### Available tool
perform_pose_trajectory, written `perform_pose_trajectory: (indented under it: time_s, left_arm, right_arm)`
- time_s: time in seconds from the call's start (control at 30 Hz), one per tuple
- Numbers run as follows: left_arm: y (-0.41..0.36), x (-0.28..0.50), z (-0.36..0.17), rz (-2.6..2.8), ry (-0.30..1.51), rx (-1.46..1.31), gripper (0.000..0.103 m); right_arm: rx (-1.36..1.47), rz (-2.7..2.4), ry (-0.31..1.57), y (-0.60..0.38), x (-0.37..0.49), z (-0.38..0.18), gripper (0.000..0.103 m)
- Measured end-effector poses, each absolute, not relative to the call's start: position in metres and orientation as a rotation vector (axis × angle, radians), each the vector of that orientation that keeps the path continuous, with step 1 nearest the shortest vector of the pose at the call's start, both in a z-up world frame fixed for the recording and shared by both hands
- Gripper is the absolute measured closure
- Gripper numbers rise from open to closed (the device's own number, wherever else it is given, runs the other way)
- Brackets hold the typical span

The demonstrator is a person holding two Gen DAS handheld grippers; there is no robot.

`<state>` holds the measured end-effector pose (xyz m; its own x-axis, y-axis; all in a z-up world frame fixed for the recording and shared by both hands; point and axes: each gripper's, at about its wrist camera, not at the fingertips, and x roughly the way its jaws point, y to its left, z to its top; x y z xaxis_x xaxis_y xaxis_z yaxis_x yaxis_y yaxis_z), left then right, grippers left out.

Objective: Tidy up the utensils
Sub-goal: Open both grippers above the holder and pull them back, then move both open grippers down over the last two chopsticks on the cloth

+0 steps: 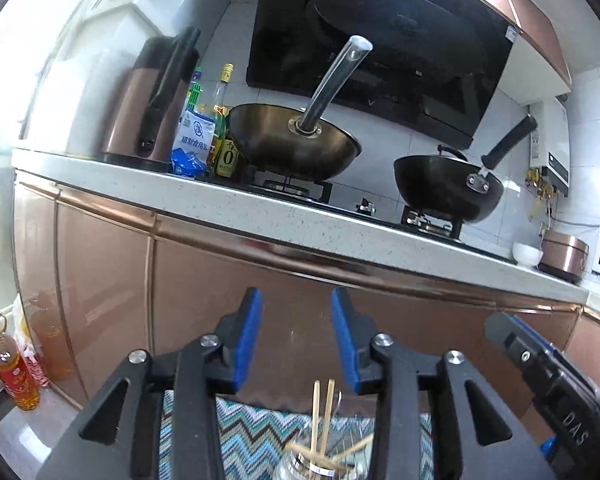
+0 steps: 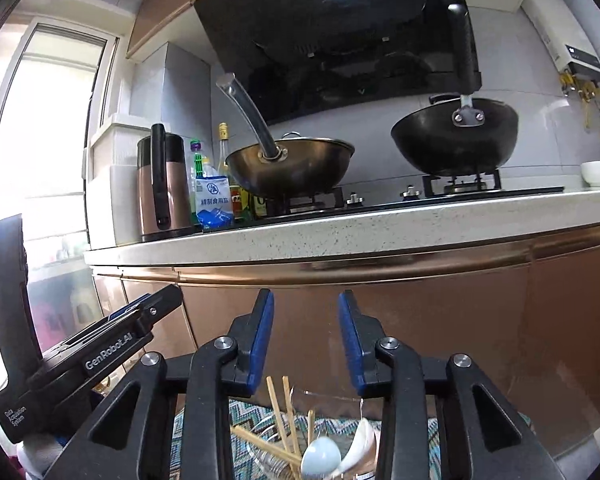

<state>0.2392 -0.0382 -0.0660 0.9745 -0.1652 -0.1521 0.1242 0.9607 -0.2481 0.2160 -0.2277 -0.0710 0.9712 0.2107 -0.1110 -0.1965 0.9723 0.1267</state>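
1. The task looked close to finished, as a judgement: wooden chopsticks (image 2: 281, 416) stood in a clear glass jar (image 2: 268, 456) low in the right wrist view, and neither gripper carried anything
2. The left gripper (image 1: 297, 320) had its blue pads apart and empty, nothing between them; behind the gap was only the copper cabinet front (image 1: 220, 280)
3. The right gripper (image 2: 306, 322) was likewise released and empty, its jaws apart
4. Both grippers hung above the jar, which stood on a zigzag-patterned cloth (image 2: 204, 424); the cloth's edges were hidden by the gripper frames, so the jar's place on it could not be told
5. Beside the chopsticks in the right view sat a pale blue spoon (image 2: 320, 460) and a white ceramic spoon (image 2: 360, 444); whether they shared the jar or stood in a second glass beside it could not be told
6. In the left view the same chopsticks (image 1: 323, 412) rose from the jar's mouth (image 1: 300, 468)
7. What was left could not be seen: no loose utensils showed
8. On the worktop beyond, a bronze wok (image 1: 296, 142) and a black wok (image 1: 448, 186) sat on the hob, contents hidden
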Motion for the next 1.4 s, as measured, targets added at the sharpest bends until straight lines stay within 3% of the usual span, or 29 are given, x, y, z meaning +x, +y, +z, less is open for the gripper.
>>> perform_pose_trajectory:
  time_s: [0.67, 1.4]
  left_arm:
    - [0.012, 0.122, -0.055, -0.088, 0.25, -0.229, 0.062]
    - [0.047, 0.058, -0.057, 0.021, 0.296, -0.225, 0.062]
  right_arm:
    - [0.081, 0.157, 0.208, -0.219, 0.086, -0.073, 0.07]
    - [0.105, 0.125, 0.206, -0.237, 0.023, -0.076, 0.069]
